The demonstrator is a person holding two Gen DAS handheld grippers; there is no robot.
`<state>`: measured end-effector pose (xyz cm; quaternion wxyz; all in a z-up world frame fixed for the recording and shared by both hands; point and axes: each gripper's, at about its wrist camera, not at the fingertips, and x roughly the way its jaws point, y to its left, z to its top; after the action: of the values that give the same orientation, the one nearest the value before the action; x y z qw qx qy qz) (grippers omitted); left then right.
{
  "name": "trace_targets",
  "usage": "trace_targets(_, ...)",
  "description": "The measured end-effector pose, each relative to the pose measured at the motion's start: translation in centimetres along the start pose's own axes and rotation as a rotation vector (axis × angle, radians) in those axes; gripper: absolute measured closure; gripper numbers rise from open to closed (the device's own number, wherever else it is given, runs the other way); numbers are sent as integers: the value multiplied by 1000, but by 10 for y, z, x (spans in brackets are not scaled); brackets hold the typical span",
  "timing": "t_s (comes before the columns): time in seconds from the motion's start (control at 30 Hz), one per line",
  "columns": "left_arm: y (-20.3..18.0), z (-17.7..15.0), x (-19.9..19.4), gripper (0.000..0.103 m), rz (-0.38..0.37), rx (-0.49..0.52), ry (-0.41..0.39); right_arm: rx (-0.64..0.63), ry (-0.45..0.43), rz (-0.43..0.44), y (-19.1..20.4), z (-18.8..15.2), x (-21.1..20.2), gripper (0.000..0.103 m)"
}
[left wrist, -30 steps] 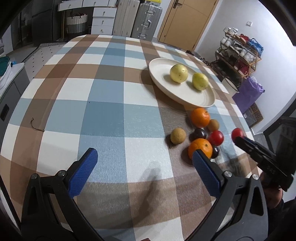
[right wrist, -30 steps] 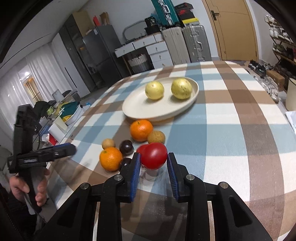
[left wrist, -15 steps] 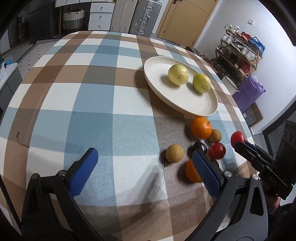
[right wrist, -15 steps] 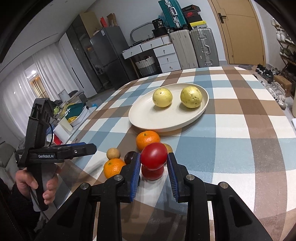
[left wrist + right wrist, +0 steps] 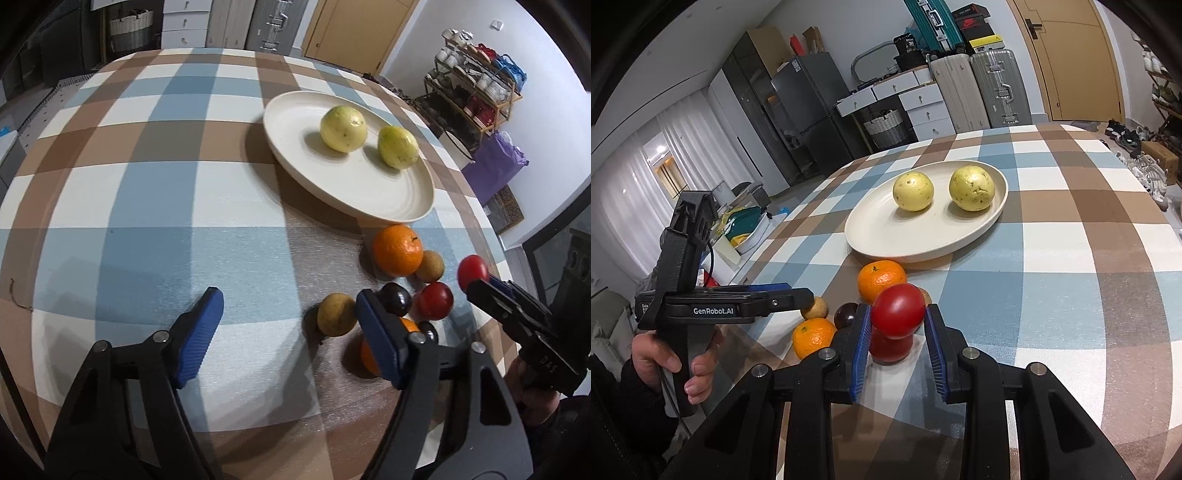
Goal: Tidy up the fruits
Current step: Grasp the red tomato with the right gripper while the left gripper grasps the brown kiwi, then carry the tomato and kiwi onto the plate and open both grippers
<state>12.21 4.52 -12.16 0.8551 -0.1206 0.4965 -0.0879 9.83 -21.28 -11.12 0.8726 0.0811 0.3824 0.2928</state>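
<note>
My right gripper (image 5: 897,325) is shut on a red tomato (image 5: 898,311) and holds it above the fruit cluster; the tomato also shows in the left wrist view (image 5: 472,268). Under it lies a second tomato (image 5: 436,301), with two oranges (image 5: 397,250) (image 5: 813,337), dark plums (image 5: 396,298) and small brown fruits (image 5: 336,314). A cream plate (image 5: 399,201) holds two yellow-green fruits (image 5: 343,128) (image 5: 398,147). My left gripper (image 5: 288,325) is open and empty, just left of the cluster.
The checked tablecloth (image 5: 147,221) covers a round table. The table's edge (image 5: 495,236) runs close behind the fruit cluster. Suitcases (image 5: 979,92), drawers and a fridge stand beyond the table, a shoe rack (image 5: 476,96) to the side.
My right gripper has lifted the tomato higher above the cluster. My left gripper has moved forward and right, close to the small brown fruit, and has narrowed somewhat.
</note>
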Motion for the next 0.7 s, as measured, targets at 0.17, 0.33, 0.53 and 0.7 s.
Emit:
trace_targets(0.17,-15,-1,5,48,-35,52,18,16,1,10,-4,1,2,73)
trace_targets(0.33,-23,-1,11,79,-73,75,36,17,-2,18,-5,1,1,73)
trace_targets(0.53,-16,2,12,81,-107,53,44,17,1,23,-5,2,2,73)
trace_targets(0.7,-13,7,11,81,-100,43,42,22,-1,33,-6,6,2,73)
